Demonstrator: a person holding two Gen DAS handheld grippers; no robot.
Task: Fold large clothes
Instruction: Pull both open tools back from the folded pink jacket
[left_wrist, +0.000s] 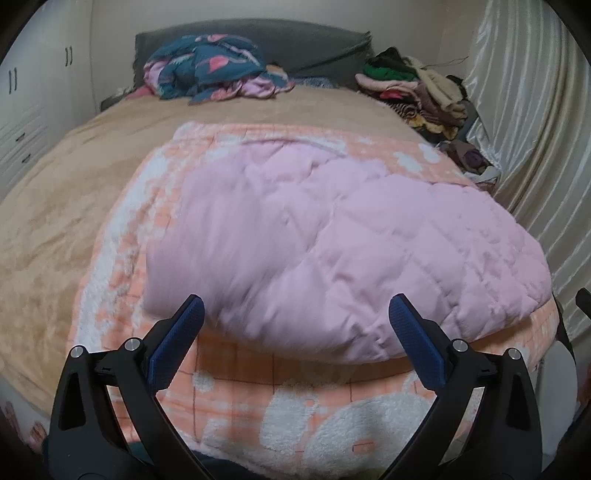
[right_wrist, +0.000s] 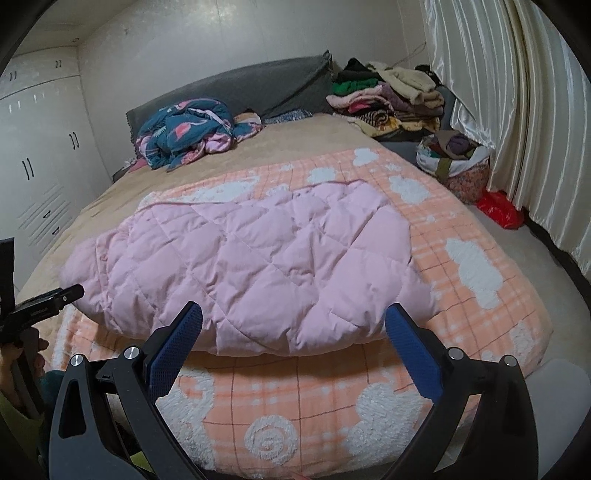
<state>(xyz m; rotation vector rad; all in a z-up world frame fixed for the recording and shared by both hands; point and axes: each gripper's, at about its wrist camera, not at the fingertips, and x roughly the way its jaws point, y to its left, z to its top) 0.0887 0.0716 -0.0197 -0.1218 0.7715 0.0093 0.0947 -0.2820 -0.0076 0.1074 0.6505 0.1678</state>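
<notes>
Hovering wide open, the left gripper (left_wrist: 295, 314) has nothing between its blue pads (left_wrist: 177, 347), and the right gripper (right_wrist: 295, 317) is spread just as far and just as empty. Both sit low in their frames, pointing down and forward at the near fold of the pink quilt (right_wrist: 251, 266). That quilt lies doubled over across the middle of each view, its rounded near edge just beyond the fingertips, resting on the peach blanket (right_wrist: 472, 258) that covers the near half of the bed (left_wrist: 48, 229).

By my read, one fold is laid and the hands are clear of it, so the next fold is what counts. To do it well, each gripper should take a corner of the same edge, not a bunch from the middle; the padding is thick and springy, so bite deep enough to catch both layers. Lift together, keep the edge taut between the hands, carry it over level, and line it up before letting go.

In the right view the quilt's left end bulges out unevenly, so squaring that first would help. At the upper left lies a teal bundle (left_wrist: 210, 66); at the upper right, a clothes pile (right_wrist: 388, 96).
</notes>
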